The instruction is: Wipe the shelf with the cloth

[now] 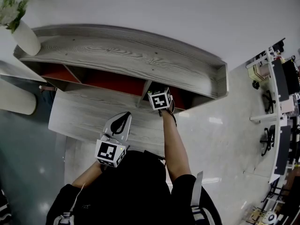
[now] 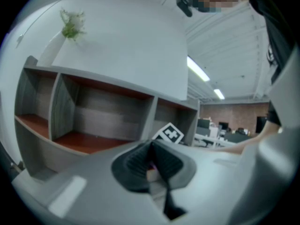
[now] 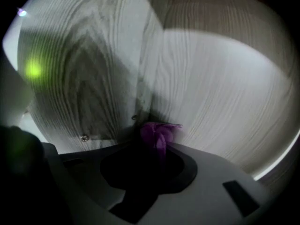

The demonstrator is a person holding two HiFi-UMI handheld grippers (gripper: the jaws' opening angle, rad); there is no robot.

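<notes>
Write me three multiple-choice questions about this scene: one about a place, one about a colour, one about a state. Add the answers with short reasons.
1. Where is the right gripper? A. on top of the shelf B. inside a compartment C. under the shelf
2. Colour of the cloth? A. purple B. yellow C. white
3. Jaws of the left gripper? A. wide apart B. together C. gripping the cloth
Answers: B, shelf panels surround it; A, purple fabric shows in the right jaws; B, its pads meet.
</notes>
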